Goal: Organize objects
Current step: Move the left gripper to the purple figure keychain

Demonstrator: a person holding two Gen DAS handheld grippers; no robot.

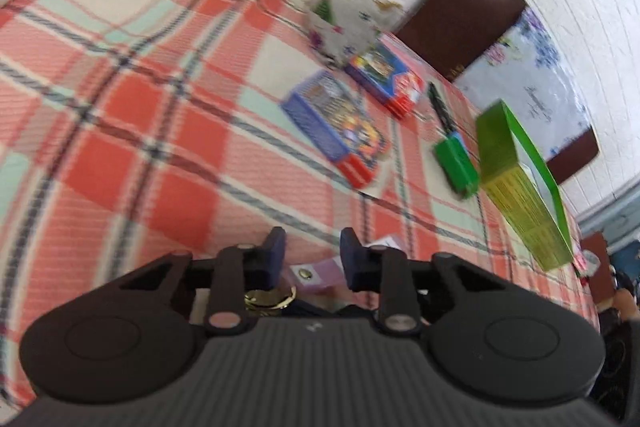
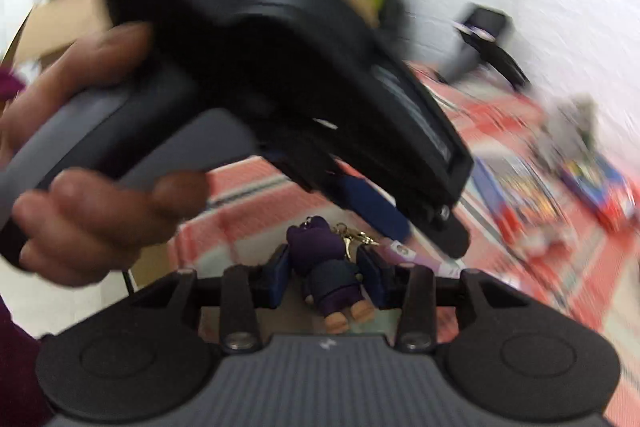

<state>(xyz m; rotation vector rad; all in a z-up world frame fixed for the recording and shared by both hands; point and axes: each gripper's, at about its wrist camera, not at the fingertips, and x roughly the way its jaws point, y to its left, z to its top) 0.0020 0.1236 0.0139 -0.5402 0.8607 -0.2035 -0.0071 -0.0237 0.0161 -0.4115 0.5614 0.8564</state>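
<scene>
— Nearest the right wrist camera, what sits between the dark blue pads?

— Right gripper is clamped on a small purple bear keychain. The bear's long axis runs away from the camera: feet toward the lens, head pointing forward and slightly up the picture. A gold clasp sticks out beside its head, just by the right pad.

— And the other hand?

— In that same view the person's left hand wraps the grey handle of the left gripper, which crosses the picture tilted down toward the plaid tablecloth. It is blurred.

— How does the left gripper stand?

— From its own camera, left gripper has its pads set narrowly apart, nothing pressed between them. A gold ring and a pale pink card show just below the gap; whether either is touched I cannot tell.

— What else lies on the cloth?

— Two blue card boxes, a green box standing on edge, a small green block with a pen near it, and a wrapped package farther back.
</scene>
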